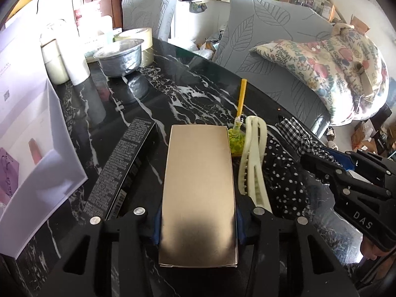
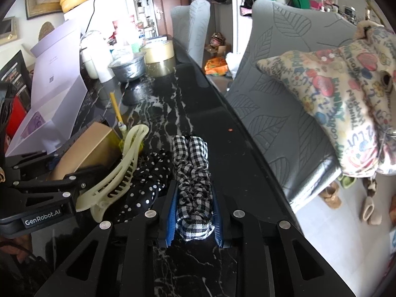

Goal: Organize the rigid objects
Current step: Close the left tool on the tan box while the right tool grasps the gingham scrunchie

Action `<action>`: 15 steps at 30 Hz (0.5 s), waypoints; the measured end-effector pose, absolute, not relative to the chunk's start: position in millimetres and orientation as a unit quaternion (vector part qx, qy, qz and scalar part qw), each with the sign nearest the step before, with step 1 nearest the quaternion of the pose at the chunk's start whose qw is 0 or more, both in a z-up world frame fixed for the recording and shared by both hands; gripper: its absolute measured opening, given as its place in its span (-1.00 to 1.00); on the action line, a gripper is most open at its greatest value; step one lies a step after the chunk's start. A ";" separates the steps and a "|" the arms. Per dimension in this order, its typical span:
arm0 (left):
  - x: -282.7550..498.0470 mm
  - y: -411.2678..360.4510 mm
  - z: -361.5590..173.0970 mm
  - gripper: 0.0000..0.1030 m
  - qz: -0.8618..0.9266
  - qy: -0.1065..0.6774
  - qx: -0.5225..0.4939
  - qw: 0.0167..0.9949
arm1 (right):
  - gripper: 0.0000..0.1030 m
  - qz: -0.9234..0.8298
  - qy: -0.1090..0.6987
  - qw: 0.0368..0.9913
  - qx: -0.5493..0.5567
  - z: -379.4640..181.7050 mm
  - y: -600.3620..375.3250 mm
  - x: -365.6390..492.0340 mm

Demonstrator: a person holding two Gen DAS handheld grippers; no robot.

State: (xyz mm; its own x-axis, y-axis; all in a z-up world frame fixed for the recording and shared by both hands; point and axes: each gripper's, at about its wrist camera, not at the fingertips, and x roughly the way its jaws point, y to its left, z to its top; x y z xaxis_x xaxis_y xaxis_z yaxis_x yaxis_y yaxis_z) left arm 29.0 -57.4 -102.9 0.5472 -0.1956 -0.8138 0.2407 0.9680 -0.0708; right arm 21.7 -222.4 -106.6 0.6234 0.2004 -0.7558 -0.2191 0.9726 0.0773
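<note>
While the left tool [image 1: 198, 225] clamps the gold box [image 1: 198, 188], checked scrunchie [image 2: 194, 185] fills the right tool [image 2: 194, 219].

Left claw [image 1: 198, 225] clamps a gold box [image 1: 198, 193].
A black carton [image 1: 118, 170] lies left; a cream hair clip [image 1: 255, 163] right, on the marble bench [image 1: 173, 99].

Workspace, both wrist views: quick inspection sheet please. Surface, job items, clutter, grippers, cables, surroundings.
Surface: black marble table, glossy, crowded on one side.
Job's things: gold box; black box beside it; cream hair claw; yellow stick.
Clutter: polka-dot scrunchie, gingham scrunchie, foil bowl, tape roll, white open box.
Grippers: left gripper shut on gold box; right gripper shut on gingham scrunchie.
Cables: thin black cable by the wall.
Surroundings: grey leaf-pattern chairs, printed cushion, brown door.
</note>
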 end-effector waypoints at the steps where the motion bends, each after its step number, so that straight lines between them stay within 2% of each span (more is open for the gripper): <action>1: 27.6 -57.3 -101.6 -0.16 -0.123 0.459 0.024 0.880 | -0.53 0.115 0.417 0.902 -0.011 -104.5 -223.4 19.4; 15: -5.9 -36.1 -78.6 -0.16 -0.099 0.437 0.001 0.894 | -0.53 0.144 0.401 0.904 -0.016 -84.9 -205.5 -6.5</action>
